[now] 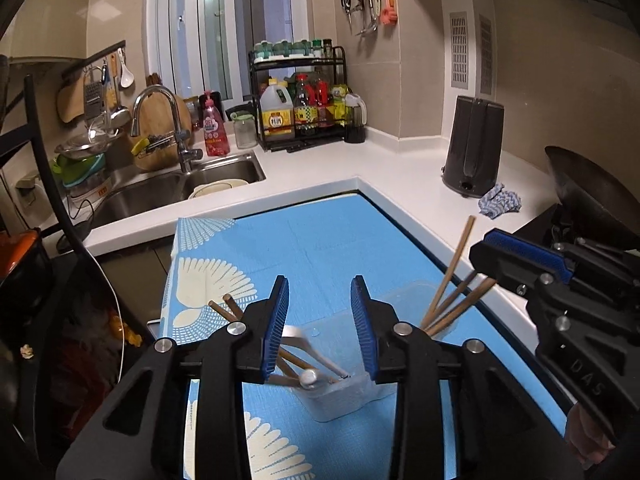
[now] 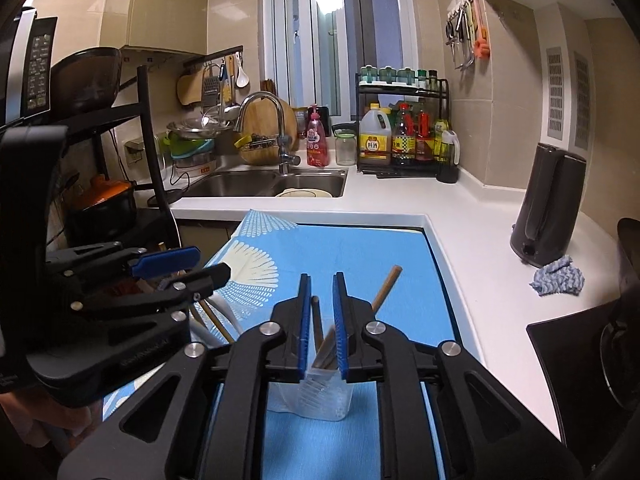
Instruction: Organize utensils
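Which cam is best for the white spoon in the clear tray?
Left wrist: the white spoon lies between its open jaws, handle and bowl visible in the clear tray. Right wrist shows only white curves behind the left gripper.

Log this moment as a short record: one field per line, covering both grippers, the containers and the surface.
surface: blue patterned mat on a white counter
left gripper: open, above a clear tub
tub contents: wooden chopsticks, a white utensil, a metal-ended piece
right gripper: fingers narrowly apart, above a clear cup
cup contents: wooden chopsticks standing and leaning
right grip: cannot tell whether it clamps a chopstick
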Demonstrator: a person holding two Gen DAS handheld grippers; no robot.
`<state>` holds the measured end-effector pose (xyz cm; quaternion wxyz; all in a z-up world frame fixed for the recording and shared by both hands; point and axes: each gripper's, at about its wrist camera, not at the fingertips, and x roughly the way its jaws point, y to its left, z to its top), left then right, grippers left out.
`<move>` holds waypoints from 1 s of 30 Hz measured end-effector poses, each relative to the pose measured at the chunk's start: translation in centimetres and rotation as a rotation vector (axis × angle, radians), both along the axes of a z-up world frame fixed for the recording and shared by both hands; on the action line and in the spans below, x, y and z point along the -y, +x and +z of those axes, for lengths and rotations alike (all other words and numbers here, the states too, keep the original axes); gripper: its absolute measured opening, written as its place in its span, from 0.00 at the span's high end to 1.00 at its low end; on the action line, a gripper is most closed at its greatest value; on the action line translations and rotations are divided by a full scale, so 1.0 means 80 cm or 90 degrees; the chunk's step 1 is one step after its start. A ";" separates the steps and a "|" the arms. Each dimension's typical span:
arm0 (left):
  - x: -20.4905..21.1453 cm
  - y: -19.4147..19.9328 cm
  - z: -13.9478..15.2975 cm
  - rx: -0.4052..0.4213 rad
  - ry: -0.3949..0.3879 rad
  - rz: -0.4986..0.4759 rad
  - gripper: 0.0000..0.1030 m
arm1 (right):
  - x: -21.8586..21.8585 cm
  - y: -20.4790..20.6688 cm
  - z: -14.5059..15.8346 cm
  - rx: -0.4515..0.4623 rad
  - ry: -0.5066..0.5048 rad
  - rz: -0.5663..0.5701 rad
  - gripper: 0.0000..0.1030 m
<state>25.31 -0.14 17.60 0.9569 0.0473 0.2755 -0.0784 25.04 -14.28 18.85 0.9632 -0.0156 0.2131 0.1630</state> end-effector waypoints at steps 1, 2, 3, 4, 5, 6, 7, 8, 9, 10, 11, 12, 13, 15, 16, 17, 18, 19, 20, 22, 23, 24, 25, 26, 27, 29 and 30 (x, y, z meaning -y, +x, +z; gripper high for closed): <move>0.000 -0.006 0.004 0.005 -0.001 0.001 0.68 | 0.001 -0.003 0.001 0.003 0.000 0.000 0.82; 0.000 -0.010 0.008 0.010 -0.003 0.002 0.66 | 0.002 -0.011 0.004 0.008 -0.002 0.002 0.80; -0.001 -0.016 0.012 0.015 -0.005 0.004 0.64 | 0.003 -0.016 0.006 0.011 -0.004 0.002 0.75; -0.003 -0.024 0.016 0.022 -0.008 0.006 0.58 | 0.005 -0.023 0.009 0.015 -0.003 0.002 0.68; -0.005 -0.032 0.019 0.029 -0.012 0.010 0.50 | 0.007 -0.029 0.012 0.018 -0.001 0.002 0.65; -0.008 -0.040 0.023 0.035 -0.016 0.016 0.47 | 0.010 -0.037 0.015 0.024 0.003 0.002 0.59; -0.011 -0.047 0.025 0.041 -0.022 0.020 0.42 | 0.013 -0.046 0.018 0.029 0.005 0.002 0.55; -0.014 -0.055 0.027 0.046 -0.030 0.025 0.37 | 0.016 -0.053 0.020 0.034 0.006 0.002 0.53; -0.019 -0.066 0.028 0.052 -0.039 0.033 0.35 | 0.019 -0.063 0.021 0.039 0.006 0.003 0.48; -0.025 -0.077 0.027 0.059 -0.049 0.044 0.26 | 0.022 -0.073 0.020 0.043 0.006 0.004 0.43; -0.030 -0.086 0.025 0.065 -0.059 0.055 0.18 | 0.026 -0.083 0.018 0.047 0.006 0.001 0.39; -0.036 -0.099 0.019 0.075 -0.074 0.075 0.15 | 0.029 -0.092 0.016 0.052 0.006 -0.003 0.31; -0.039 -0.109 0.011 0.080 -0.084 0.088 0.13 | 0.034 -0.102 0.012 0.058 0.007 -0.009 0.21; -0.041 -0.127 -0.013 0.084 -0.103 0.111 0.09 | 0.044 -0.118 -0.002 0.065 0.004 -0.028 0.12; -0.042 -0.136 -0.028 0.090 -0.110 0.124 0.07 | 0.049 -0.124 -0.011 0.065 0.001 -0.041 0.09; -0.041 -0.143 -0.045 0.095 -0.115 0.136 0.07 | 0.054 -0.129 -0.023 0.063 -0.001 -0.054 0.08; -0.039 -0.146 -0.057 0.094 -0.114 0.142 0.07 | 0.057 -0.131 -0.032 0.062 -0.003 -0.060 0.07; -0.036 -0.147 -0.071 0.089 -0.105 0.148 0.07 | 0.060 -0.132 -0.042 0.061 -0.007 -0.068 0.06; -0.036 -0.147 -0.080 0.080 -0.101 0.155 0.07 | 0.063 -0.132 -0.054 0.062 -0.015 -0.079 0.05; -0.035 -0.144 -0.092 0.071 -0.108 0.145 0.07 | 0.067 -0.125 -0.074 0.051 -0.023 -0.086 0.05; -0.035 -0.146 -0.095 0.076 -0.103 0.142 0.07 | 0.069 -0.119 -0.084 0.043 -0.027 -0.090 0.05; -0.033 -0.144 -0.100 0.085 -0.091 0.143 0.07 | 0.072 -0.115 -0.092 0.039 -0.031 -0.093 0.05; -0.033 -0.142 -0.105 0.086 -0.087 0.144 0.07 | 0.074 -0.111 -0.100 0.034 -0.031 -0.099 0.05; -0.033 -0.138 -0.110 0.081 -0.090 0.146 0.07 | 0.078 -0.106 -0.107 0.025 -0.024 -0.107 0.05; -0.033 -0.135 -0.114 0.076 -0.094 0.147 0.07 | 0.081 -0.102 -0.113 0.018 -0.016 -0.113 0.05; -0.034 -0.129 -0.122 0.068 -0.099 0.152 0.07 | 0.085 -0.097 -0.121 0.008 -0.011 -0.124 0.05; -0.033 -0.125 -0.125 0.062 -0.100 0.153 0.07 | 0.085 -0.095 -0.124 0.004 -0.013 -0.126 0.05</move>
